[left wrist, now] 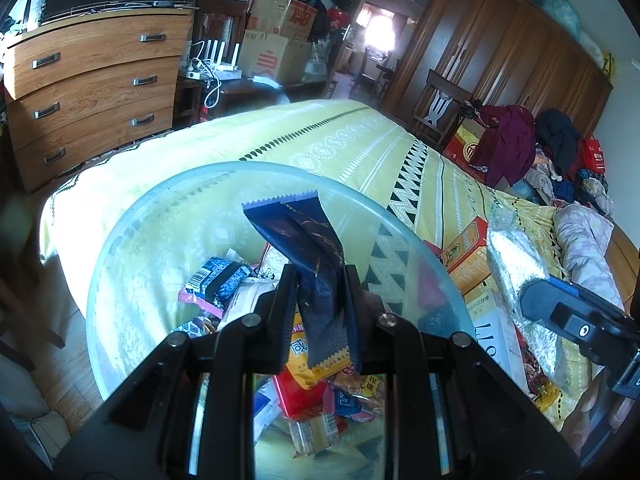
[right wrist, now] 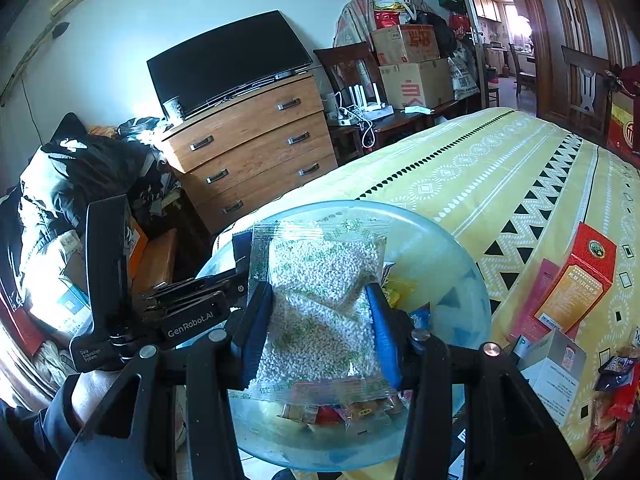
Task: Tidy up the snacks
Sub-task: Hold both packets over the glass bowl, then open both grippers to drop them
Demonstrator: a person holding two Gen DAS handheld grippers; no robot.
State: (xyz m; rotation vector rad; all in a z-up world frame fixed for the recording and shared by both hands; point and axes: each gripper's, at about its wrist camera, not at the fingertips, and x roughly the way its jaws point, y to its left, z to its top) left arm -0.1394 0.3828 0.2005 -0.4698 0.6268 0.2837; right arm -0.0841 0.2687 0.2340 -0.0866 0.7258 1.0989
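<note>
In the left wrist view my left gripper (left wrist: 320, 300) is shut on a long dark blue snack packet (left wrist: 308, 248), which stands up over a clear glass bowl (left wrist: 132, 248) holding several wrapped snacks (left wrist: 218, 282). In the right wrist view my right gripper (right wrist: 318, 320) is shut on a clear bag of small white puffed grains (right wrist: 320, 300), held above the same glass bowl (right wrist: 452, 280). The left gripper's body (right wrist: 120, 300) shows at the left of that view. The right gripper's body (left wrist: 576, 320) and the grain bag (left wrist: 516, 264) show at the right of the left wrist view.
The bowl sits at the edge of a bed with a yellow patterned sheet (right wrist: 500, 168). An orange and red box (right wrist: 576, 280), a white box (right wrist: 556, 368) and loose snacks (right wrist: 616, 384) lie on the bed at right. A wooden dresser (right wrist: 248, 148) with a television (right wrist: 224, 60) stands behind.
</note>
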